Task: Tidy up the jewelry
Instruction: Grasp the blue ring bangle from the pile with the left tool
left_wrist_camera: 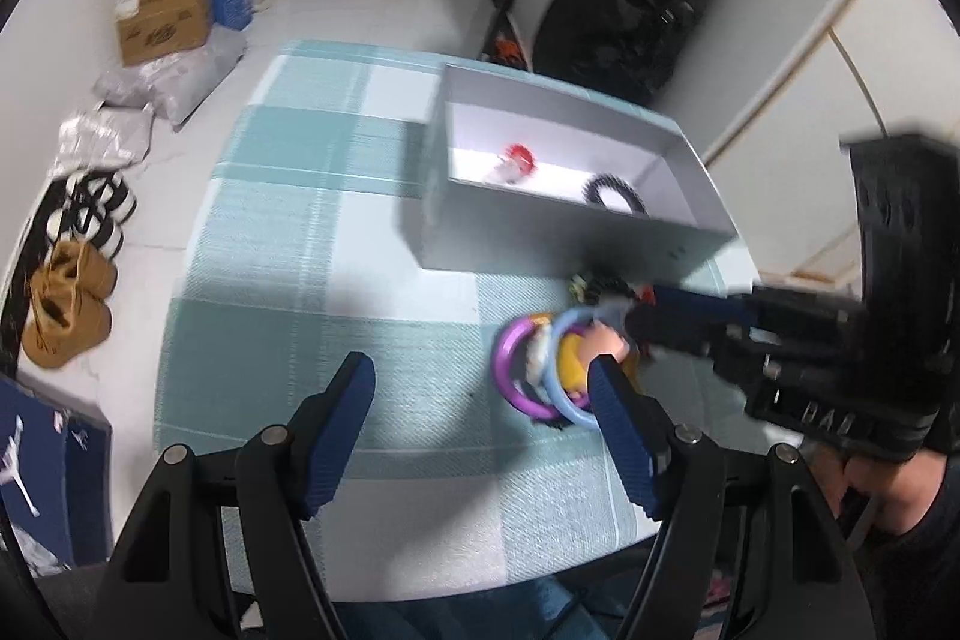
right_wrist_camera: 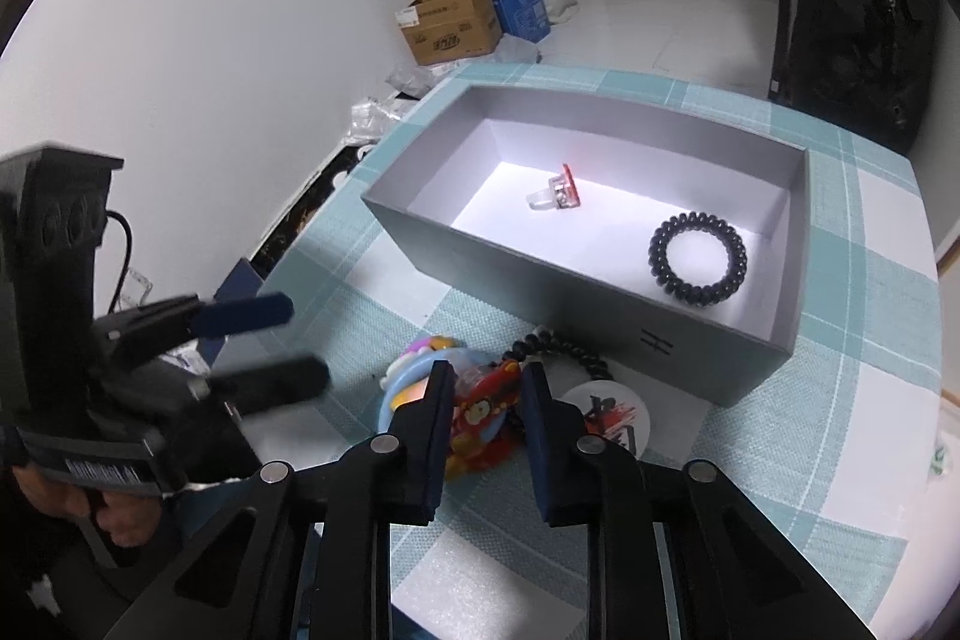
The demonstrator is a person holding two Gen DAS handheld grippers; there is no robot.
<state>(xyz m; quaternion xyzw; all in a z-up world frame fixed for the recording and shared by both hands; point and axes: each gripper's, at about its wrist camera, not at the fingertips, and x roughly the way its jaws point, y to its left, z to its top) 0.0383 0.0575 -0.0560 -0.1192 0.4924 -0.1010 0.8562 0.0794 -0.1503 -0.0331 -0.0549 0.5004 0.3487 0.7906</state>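
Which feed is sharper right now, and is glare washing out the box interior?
Right wrist view is sharper: the ring and black coil band read crisply, though the box floor glares white. Left wrist view is motion-blurred; the right gripper and bangle pile smear.

The bench point(right_wrist_camera: 780, 448) wears a teal-and-white checked cloth. At centre frame the box point(right_wrist_camera: 600, 304) is grey outside, white inside, holding a black coiled hair tie point(right_wrist_camera: 698, 258) and a clear ring with a red top point(right_wrist_camera: 557, 194). Lower down lie purple point(left_wrist_camera: 510, 364) and light-blue bangles point(left_wrist_camera: 558, 370).
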